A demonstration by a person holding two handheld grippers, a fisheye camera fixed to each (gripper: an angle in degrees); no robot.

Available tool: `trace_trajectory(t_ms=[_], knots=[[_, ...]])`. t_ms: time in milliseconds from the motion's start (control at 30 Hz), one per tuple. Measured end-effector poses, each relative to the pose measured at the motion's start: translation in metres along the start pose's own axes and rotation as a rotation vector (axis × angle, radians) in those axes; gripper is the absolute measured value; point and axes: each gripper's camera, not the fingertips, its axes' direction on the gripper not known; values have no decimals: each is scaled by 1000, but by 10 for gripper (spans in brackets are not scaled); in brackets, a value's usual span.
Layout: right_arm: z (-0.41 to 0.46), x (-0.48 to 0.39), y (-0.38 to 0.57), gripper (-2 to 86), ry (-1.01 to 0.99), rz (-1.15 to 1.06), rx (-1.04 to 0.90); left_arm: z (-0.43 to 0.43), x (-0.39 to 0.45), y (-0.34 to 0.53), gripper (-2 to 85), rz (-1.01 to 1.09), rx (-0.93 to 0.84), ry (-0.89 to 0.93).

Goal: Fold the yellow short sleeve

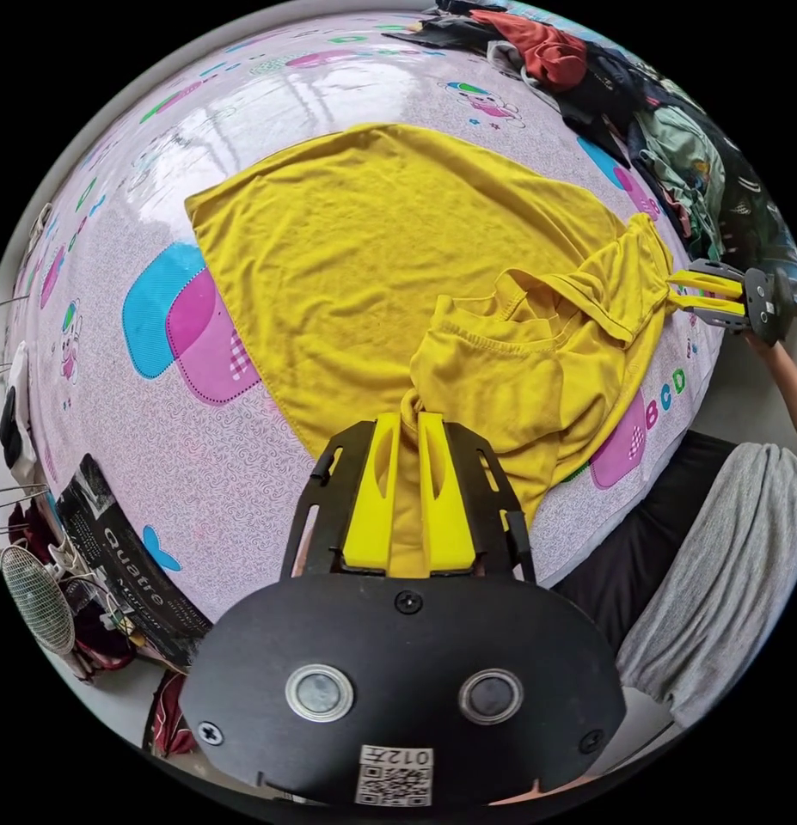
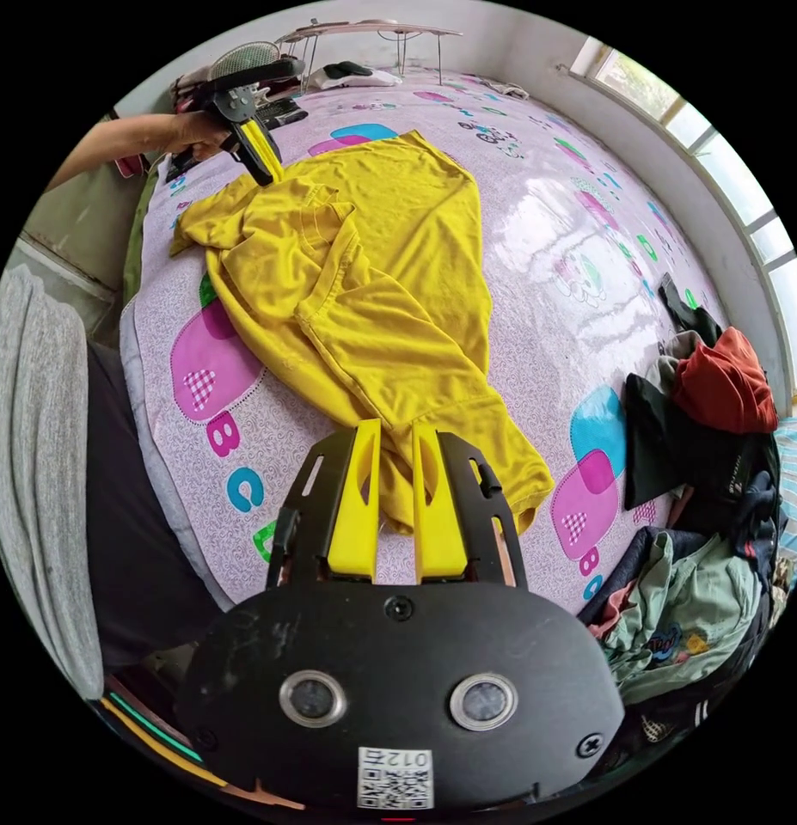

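Gripping one yellow shirt (image 1: 372, 258) with two grippers, both clamped on fabric.
Left gripper (image 1: 408, 423) pinches a bunched sleeve, right gripper (image 2: 396, 430) the other; shirt lies partly folded on one patterned sheet (image 2: 570, 223), clothes pile (image 2: 716, 481) beside, arms spread.

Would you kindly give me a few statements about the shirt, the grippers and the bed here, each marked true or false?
1. Both the left gripper and the right gripper are clamped on the yellow shirt. True.
2. The shirt lies on a plain white sheet. False: the bed cover is pink with coloured patterns.
3. A pile of other clothes sits on the bed beside the shirt. True.
4. The shirt is already folded into a neat rectangle. False: its far part lies flat while the near part is bunched and lifted.
5. The shirt is blue. False: it is yellow.
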Motion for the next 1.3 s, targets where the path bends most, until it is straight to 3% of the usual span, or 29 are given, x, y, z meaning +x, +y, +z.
trace_trajectory(t_ms=[367, 533, 733, 900, 1033, 1300], knots=[[48, -30, 21, 37, 98, -130, -42, 28, 29, 55, 11, -44, 25, -5], [18, -20, 11, -7, 63, -7, 25, 22, 40, 114, 11, -133, 176, 36], [-113, 24, -4, -10, 105, 175, 271, -42, 61, 215, 11, -203, 477, -118], [-298, 59, -11, -10, 170, 330, 657, -130, 97, 291, 11, -197, 759, -349], [-430, 35, -5, -10, 264, 349, 958, -208, 155, 359, 9, -156, 1011, -588], [-593, -70, -41, -10, 446, 310, 1099, -258, 225, 428, 5, -138, 1077, -827]])
